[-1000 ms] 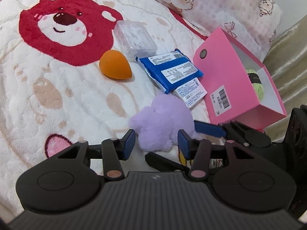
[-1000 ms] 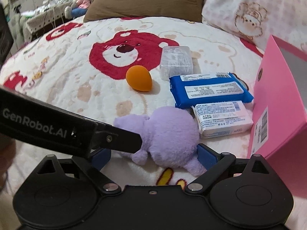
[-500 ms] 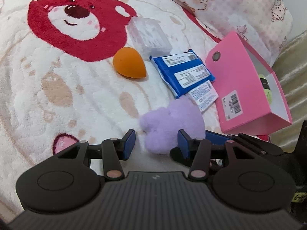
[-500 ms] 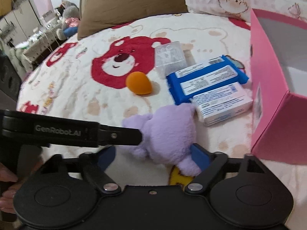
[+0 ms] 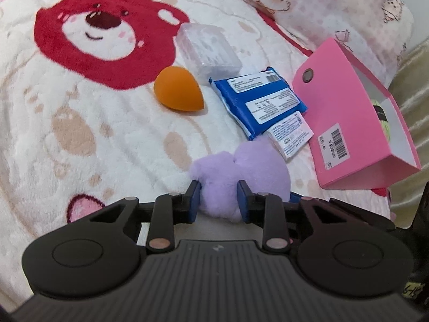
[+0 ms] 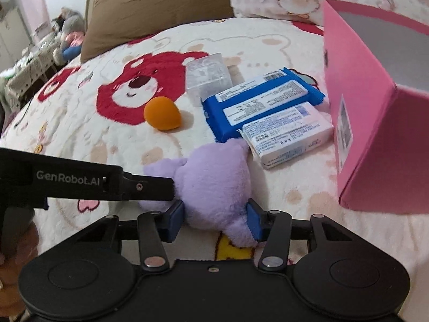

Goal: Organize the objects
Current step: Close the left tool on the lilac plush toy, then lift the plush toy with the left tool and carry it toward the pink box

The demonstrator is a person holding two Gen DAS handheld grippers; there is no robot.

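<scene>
A purple plush toy (image 6: 214,185) lies low in the frame's centre on a bear-print blanket (image 6: 88,134). The right gripper (image 6: 215,214) and left gripper (image 5: 218,198) have just been closing; both now pinch the toy. A pink box (image 6: 367,123) stands at right.

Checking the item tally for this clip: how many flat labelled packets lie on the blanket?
2. A blue plastic packet with white labels lies beside the pink cardboard box; a smaller white packet lies against its near edge, touching the purple plush toy. None seems hidden.
</scene>
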